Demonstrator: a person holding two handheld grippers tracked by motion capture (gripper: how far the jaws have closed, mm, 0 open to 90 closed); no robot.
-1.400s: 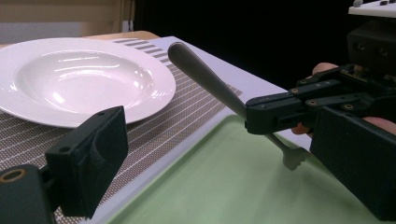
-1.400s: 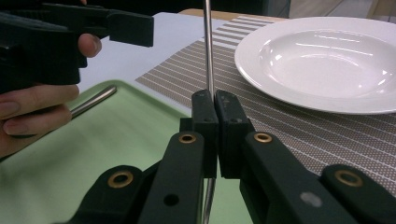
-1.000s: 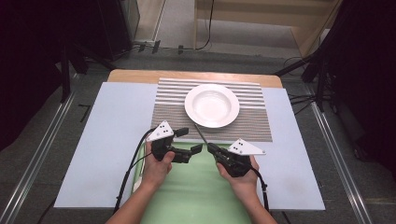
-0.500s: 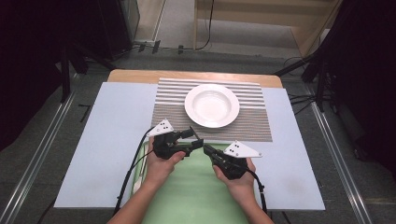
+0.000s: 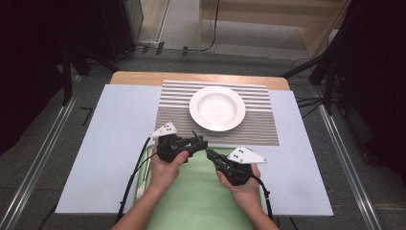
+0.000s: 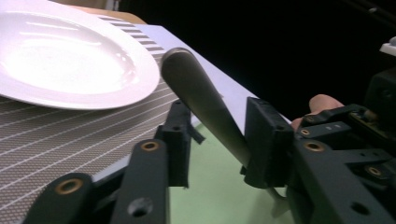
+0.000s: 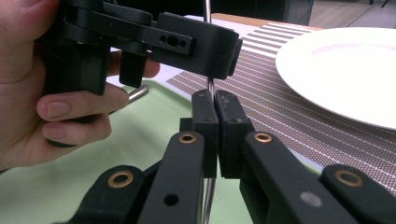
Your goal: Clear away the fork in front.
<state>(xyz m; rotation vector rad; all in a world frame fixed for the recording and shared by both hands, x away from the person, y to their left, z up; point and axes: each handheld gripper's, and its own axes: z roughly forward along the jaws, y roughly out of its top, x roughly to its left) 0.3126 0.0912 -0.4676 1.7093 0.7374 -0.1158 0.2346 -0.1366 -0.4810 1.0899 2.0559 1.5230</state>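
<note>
The metal utensil (image 6: 205,109) hangs above the green mat (image 5: 201,191), near the plate (image 5: 217,108) — stiff, light, slippery. The right gripper (image 7: 215,105) clamps its thin neck; the left gripper (image 6: 219,140) has just been closing around the broad handle, the better hold, 1 pad touching.

Wooden table (image 5: 143,76) under pale blue sheet (image 5: 115,129), striped placemat (image 5: 177,108) and green mat (image 5: 201,191)

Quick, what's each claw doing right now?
Left claw: open, jaws just closing around the utensil, not gripping yet.
Right claw: shut on the same utensil's thin metal end.
</note>
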